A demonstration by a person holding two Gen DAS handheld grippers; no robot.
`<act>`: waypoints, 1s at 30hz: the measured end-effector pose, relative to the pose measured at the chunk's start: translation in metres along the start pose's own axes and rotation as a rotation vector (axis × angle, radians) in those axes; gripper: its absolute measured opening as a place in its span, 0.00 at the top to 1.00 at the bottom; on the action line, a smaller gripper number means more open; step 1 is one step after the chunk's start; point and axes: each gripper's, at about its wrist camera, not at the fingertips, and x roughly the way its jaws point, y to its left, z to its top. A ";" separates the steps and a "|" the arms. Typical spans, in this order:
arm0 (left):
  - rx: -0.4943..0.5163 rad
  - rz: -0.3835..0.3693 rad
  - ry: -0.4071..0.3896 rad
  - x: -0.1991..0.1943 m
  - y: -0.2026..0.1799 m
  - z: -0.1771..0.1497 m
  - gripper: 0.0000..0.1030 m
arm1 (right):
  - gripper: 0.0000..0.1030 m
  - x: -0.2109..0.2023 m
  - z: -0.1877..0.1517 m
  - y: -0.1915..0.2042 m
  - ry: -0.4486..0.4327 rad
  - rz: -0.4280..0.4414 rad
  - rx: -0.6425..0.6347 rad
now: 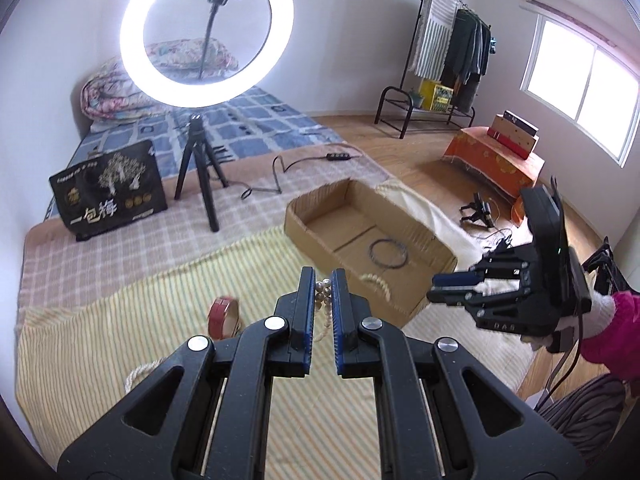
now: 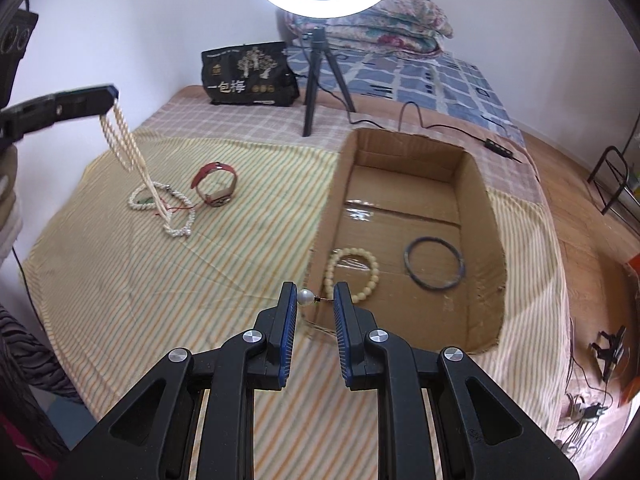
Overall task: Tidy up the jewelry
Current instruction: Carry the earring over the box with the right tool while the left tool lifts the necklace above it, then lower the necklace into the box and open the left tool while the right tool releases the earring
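L gripper (image 1: 322,280) grips pearl necklace (image 2: 124,140); R gripper (image 2: 315,300) pinches pearl (image 2: 305,297)

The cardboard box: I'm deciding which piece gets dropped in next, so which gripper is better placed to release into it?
Right. The right gripper pinches a pearl pendant right at the near edge of the cardboard box. The left gripper holds a pearl necklace whose far end trails on the striped blanket.

Bangle (image 2: 435,263), bead bracelet (image 2: 353,275) in box (image 2: 486,216); watch (image 2: 214,184) left, on blanket (image 2: 160,288).
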 end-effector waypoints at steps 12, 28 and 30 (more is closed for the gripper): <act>0.028 -0.057 -0.039 0.058 -0.038 0.067 0.94 | 0.84 -0.003 -0.003 -0.036 0.019 -0.044 0.050; -0.019 -0.040 0.018 0.150 -0.049 0.092 0.94 | 0.84 0.012 0.001 -0.054 0.039 -0.065 0.051; -0.020 -0.037 0.030 0.158 -0.048 0.090 0.94 | 0.84 0.015 0.000 -0.055 0.042 -0.068 0.051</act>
